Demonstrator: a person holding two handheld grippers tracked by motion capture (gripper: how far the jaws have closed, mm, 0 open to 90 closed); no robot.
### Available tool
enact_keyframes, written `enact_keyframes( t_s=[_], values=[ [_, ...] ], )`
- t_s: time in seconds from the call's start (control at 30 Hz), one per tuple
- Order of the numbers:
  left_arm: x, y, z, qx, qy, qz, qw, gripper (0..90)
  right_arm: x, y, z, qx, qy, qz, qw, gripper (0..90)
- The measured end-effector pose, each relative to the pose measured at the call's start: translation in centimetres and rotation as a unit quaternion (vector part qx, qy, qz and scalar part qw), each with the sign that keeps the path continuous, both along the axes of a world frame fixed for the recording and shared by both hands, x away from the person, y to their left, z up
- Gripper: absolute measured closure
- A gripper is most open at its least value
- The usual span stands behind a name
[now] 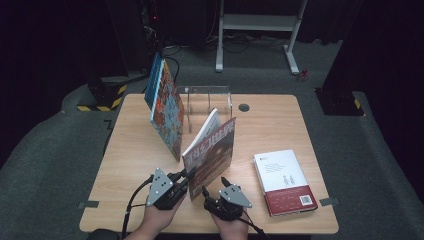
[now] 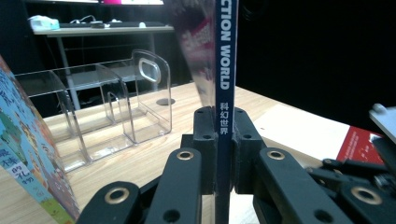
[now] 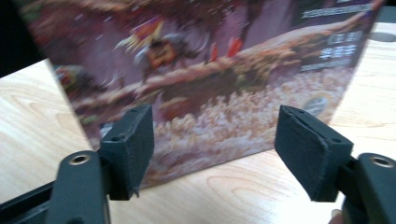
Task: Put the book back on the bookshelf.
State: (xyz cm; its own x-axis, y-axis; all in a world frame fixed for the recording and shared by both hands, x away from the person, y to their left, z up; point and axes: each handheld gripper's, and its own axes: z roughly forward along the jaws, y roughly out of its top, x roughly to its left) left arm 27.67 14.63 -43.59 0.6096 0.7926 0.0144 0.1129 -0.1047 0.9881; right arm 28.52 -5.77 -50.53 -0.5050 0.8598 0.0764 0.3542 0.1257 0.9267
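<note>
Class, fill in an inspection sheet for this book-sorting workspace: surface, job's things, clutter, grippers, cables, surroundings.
Surface: wooden table, no spills seen.
Job's things: magazine standing on edge; clear acrylic rack behind it.
Clutter: colourful picture books leaning at the rack's left; white-and-red book lying flat at right.
Grippers: left gripper shut on the magazine's spine; right gripper open, facing its cover.
Cables: black cable trailing from the left gripper.
Surroundings: grey carpet, white stand frame behind.

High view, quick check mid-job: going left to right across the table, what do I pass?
Colourful book leaning upright → left gripper, shut on the magazine's spine → magazine standing on edge → right gripper, jaws open beside the cover → white and red book lying flat.
</note>
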Motion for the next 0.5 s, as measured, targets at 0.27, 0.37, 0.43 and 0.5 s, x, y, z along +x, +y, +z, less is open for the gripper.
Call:
enact_keyframes(
  t_s=[0.27,0.37,0.43,0.5],
  values=[
    [-0.5,0.1,-0.4,-0.001,0.001,-0.005,1.0000,83.1,1.0,-0.1,0.2,0.005,-0.001,-0.013,0.9999,30.1],
    [-0.7,-0.2,-0.3,0.005,-0.003,-0.010,0.9999,83.2,1.4,-0.5,0.6,0.012,-0.004,-0.023,0.9996,30.3],
    [-0.8,-0.3,-0.3,0.005,-0.003,-0.011,0.9999,83.2,1.6,-0.7,0.9,0.015,-0.008,-0.027,0.9995,30.5],
    [-0.8,-0.3,-0.4,0.003,-0.003,-0.010,0.9999,83.1,1.7,-0.9,1.1,0.016,-0.012,-0.031,0.9993,30.7]
  ],
)
